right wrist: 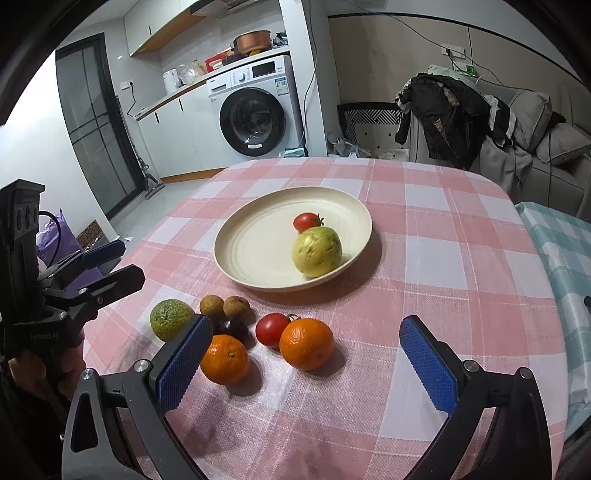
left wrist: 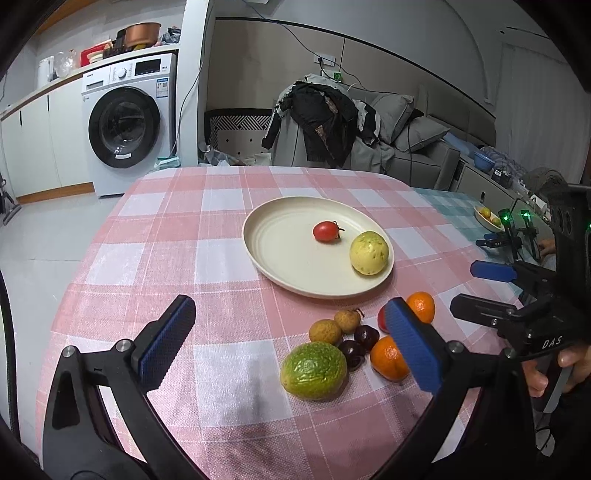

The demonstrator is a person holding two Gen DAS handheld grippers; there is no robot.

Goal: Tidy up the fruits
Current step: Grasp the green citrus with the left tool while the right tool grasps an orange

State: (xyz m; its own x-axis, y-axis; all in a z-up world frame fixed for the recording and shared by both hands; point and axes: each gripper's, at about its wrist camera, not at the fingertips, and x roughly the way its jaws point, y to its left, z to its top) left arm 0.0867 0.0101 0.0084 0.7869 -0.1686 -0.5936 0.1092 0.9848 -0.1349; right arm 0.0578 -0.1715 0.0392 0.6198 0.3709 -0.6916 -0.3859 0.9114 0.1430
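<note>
The cream plate (right wrist: 258, 273) on the tabletop (right wrist: 443, 258) holds a red tomato (right wrist: 306, 222) and a pale yellow fruit (right wrist: 317, 252). Oranges (right wrist: 306, 343), another tomato (right wrist: 271, 329), longans (right wrist: 212, 306) and a green fruit (right wrist: 170, 318) lie beside it. Left gripper (left wrist: 291, 343) and right gripper (right wrist: 306, 363) hover with jaws released, empty

A desk is covered by a pink and white checked cloth (left wrist: 155, 236). Beyond it, a white washing machine (left wrist: 127, 122) is set against white cabinets (left wrist: 40, 140), with a copper pot (left wrist: 142, 31) placed on the counter above. Dark clothing (left wrist: 321, 122) is heaped beside grey cushions (left wrist: 417, 129) on a sofa. A teal checked cloth (right wrist: 565, 251) is seen alongside.
</note>
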